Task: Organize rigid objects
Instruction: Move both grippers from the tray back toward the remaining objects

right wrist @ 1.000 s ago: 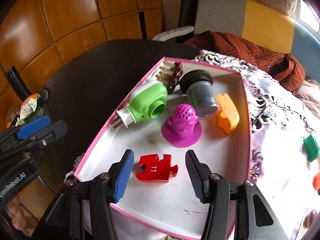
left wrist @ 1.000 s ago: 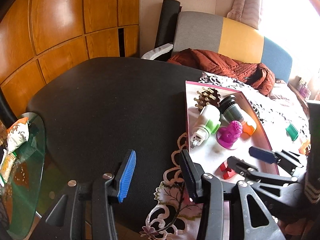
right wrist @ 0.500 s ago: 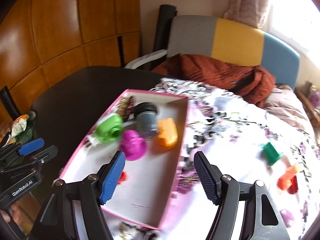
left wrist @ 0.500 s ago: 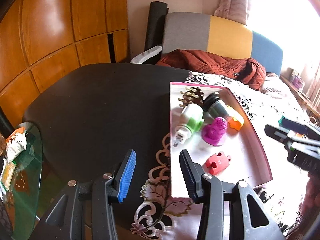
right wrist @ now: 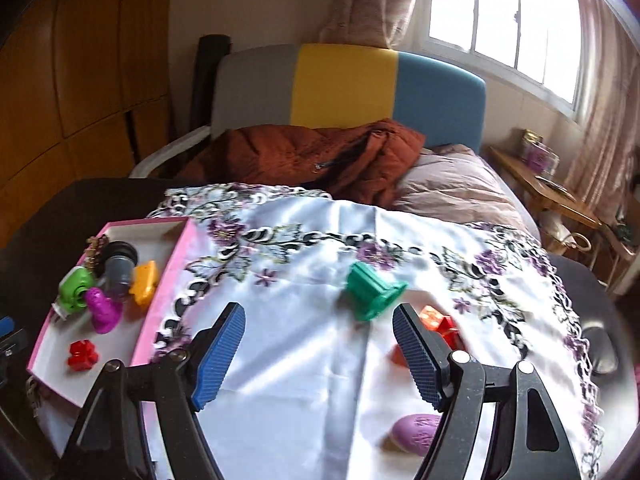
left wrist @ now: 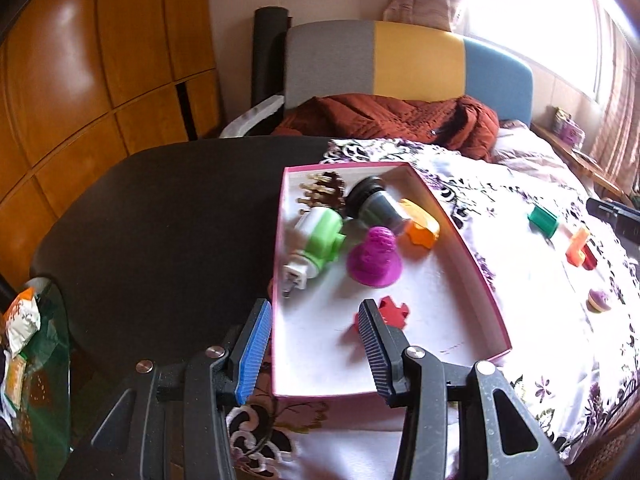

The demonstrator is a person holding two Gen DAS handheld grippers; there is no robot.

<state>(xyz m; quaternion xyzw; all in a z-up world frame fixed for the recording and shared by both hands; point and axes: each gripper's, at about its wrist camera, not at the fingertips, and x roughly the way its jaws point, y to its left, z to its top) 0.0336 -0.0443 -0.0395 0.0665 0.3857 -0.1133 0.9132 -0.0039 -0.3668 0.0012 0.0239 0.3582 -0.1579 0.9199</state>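
A pink-rimmed white box (left wrist: 472, 256) (right wrist: 160, 296) lies on the floral cloth. It holds a green plug piece (left wrist: 322, 242), a purple dome (left wrist: 374, 262), a grey cup (left wrist: 374, 204), an orange piece (left wrist: 420, 226), a brown comb-like piece (left wrist: 326, 188) and a red puzzle piece (left wrist: 394, 312) (right wrist: 82, 354). My left gripper (left wrist: 316, 354) is open and empty over the box's near left corner. My right gripper (right wrist: 320, 356) is open and empty above the cloth. A green block (right wrist: 372, 290), an orange-red piece (right wrist: 436, 322) and a purple piece (right wrist: 416, 430) lie loose near it.
The floral cloth (right wrist: 304, 240) covers part of a black round table (left wrist: 160, 216). A chair with a rust jacket (right wrist: 312, 160) stands behind. A glass side table with snack packets (left wrist: 24, 320) is at the left. A dark mouse-like object (right wrist: 600, 350) sits at the right.
My right gripper has swung right, away from the box and over the loose pieces on the cloth. My left gripper has moved right over the box's near corner. The red puzzle piece stays in the box.
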